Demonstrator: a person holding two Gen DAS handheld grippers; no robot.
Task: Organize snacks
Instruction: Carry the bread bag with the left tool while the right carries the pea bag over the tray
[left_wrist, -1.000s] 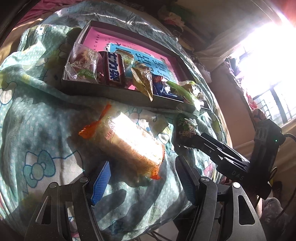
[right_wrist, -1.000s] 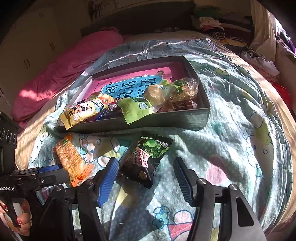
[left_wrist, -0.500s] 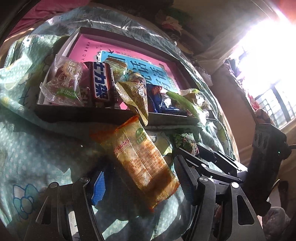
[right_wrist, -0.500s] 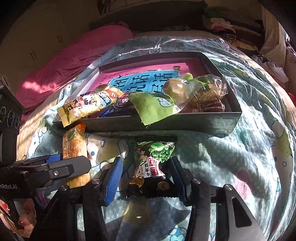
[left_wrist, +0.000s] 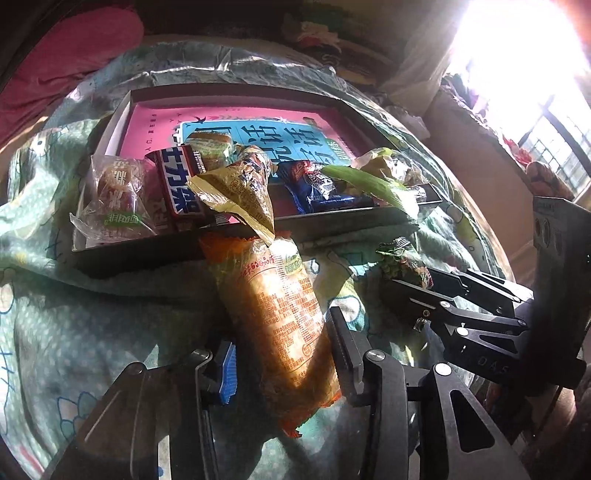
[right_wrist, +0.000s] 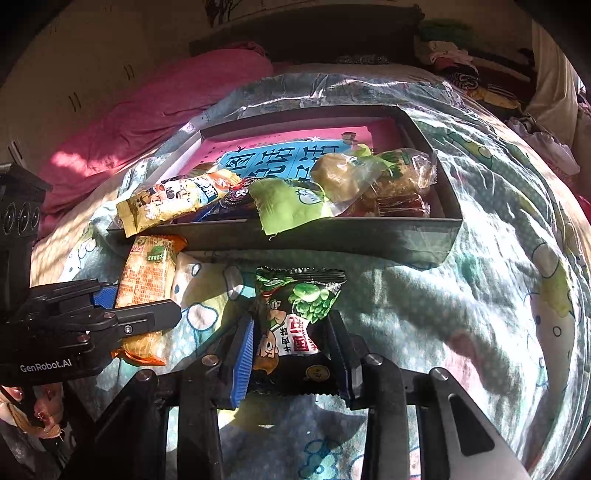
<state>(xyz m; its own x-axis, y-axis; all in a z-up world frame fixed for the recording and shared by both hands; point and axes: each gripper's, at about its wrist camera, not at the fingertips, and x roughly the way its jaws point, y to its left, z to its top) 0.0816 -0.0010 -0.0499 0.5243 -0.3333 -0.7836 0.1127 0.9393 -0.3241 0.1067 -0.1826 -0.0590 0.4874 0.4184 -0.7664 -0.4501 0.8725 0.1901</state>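
Left gripper (left_wrist: 282, 363) fingers closing around orange cracker pack (left_wrist: 277, 314) on bed | right gripper (right_wrist: 293, 360) fingers closing around green pea packet (right_wrist: 295, 321) | snack box (right_wrist: 332, 236) at 12 o'clock

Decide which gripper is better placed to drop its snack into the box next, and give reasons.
Left, narrowly. The left gripper is closing around the orange packet, whose far end already touches the box. The right gripper's green pea bag lies short of it.
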